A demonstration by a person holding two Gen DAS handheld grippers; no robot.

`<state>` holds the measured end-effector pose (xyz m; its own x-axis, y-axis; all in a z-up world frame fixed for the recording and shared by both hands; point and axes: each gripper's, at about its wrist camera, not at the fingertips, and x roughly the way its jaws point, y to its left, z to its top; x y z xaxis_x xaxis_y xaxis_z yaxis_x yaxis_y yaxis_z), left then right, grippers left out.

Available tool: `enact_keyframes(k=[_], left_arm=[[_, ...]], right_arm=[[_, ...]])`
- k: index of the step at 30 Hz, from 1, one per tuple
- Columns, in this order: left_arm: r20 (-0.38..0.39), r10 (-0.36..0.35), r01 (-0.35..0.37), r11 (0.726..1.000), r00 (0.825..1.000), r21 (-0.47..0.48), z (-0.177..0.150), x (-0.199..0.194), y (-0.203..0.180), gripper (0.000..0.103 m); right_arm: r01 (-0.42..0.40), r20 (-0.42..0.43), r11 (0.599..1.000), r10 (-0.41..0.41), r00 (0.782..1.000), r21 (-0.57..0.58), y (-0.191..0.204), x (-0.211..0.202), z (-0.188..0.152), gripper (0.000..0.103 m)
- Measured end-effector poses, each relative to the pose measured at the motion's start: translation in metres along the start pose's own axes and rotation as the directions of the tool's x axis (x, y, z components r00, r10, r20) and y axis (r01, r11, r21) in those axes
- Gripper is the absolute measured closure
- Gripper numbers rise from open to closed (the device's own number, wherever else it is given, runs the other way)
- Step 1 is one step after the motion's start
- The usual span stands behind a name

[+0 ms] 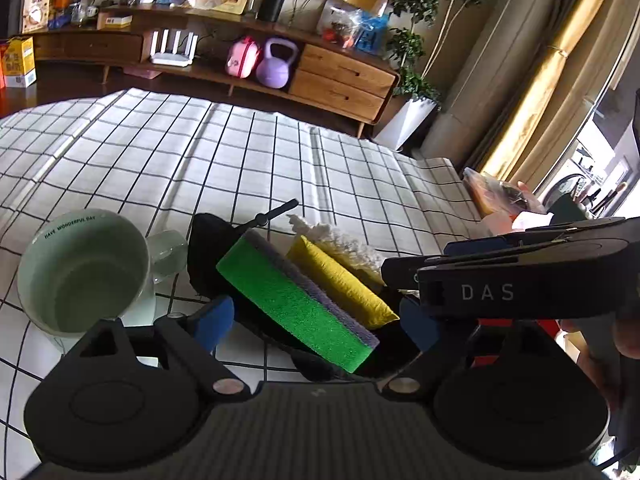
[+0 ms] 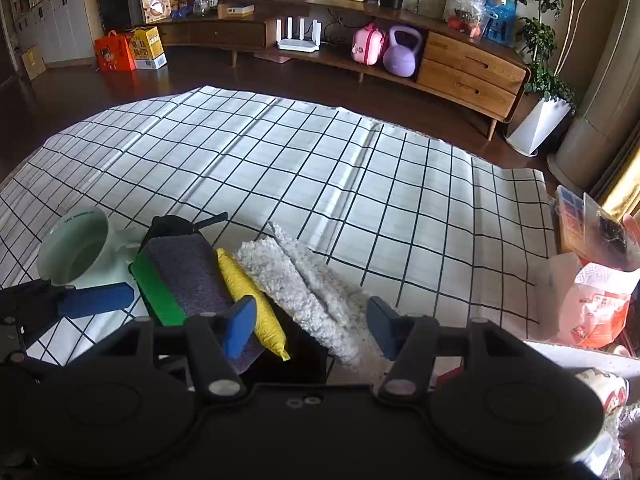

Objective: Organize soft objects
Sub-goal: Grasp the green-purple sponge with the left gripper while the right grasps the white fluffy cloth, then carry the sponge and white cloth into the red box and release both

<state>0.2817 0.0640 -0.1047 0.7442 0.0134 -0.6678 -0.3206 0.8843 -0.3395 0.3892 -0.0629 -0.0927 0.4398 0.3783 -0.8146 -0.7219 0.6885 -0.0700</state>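
sponge [image 1: 298,304]: green face w/ grey backing, stands on edge in black holder [image 1: 208,252], tilted; landmark for all below
yellow pad [image 1: 340,282]: just right of sponge, touching it, also on edge in holder
fluffy cloth [image 2: 308,288]: white/grey, right of yellow pad, leans on it, far end lies on the checked cloth
holder: under & behind sponge, thin black rod sticks up at its far end
mug [image 1: 80,272]: pale green, left of sponge, near holder, upright, text inside rim
L gripper [image 1: 316,320]: straddles sponge + yellow pad, jaws wide, blue pads not pressing anything
R gripper [image 2: 312,322]: right of sponge, over yellow pad & fluffy cloth; jaws part open, cloth betw them, no squeeze seen
checked cloth [image 2: 320,168]: white w/ black grid, under everything
bags [image 2: 596,308]: far right of sponge, off cloth edge, orange/white plastic
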Motion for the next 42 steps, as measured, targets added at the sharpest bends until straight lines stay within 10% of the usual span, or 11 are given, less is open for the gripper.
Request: enact_keyframes(k=[14,25,42], left_arm=[[-0.034,0.010,-0.011,0.999,0.999,-0.039,-0.002,0.026,0.005,0.023],[-0.026,-0.030,0.029,0.997,0.999,-0.067,-0.006,0.030,0.011,0.052],[0.020,-0.054,0.054,0.998,0.998,0.019,-0.015,-0.008,0.002,0.062]], right_arm=[[0.017,-0.009,1.000,-0.016,1.000,0.023,-0.003,0.042,0.002,0.059],[0.019,0.052,0.992,-0.025,0.998,0.122,-0.017,0.045,-0.006,0.095],[0.037,0.206,0.973,-0.085,0.975,0.226,-0.020,-0.034,-0.035,0.098]])
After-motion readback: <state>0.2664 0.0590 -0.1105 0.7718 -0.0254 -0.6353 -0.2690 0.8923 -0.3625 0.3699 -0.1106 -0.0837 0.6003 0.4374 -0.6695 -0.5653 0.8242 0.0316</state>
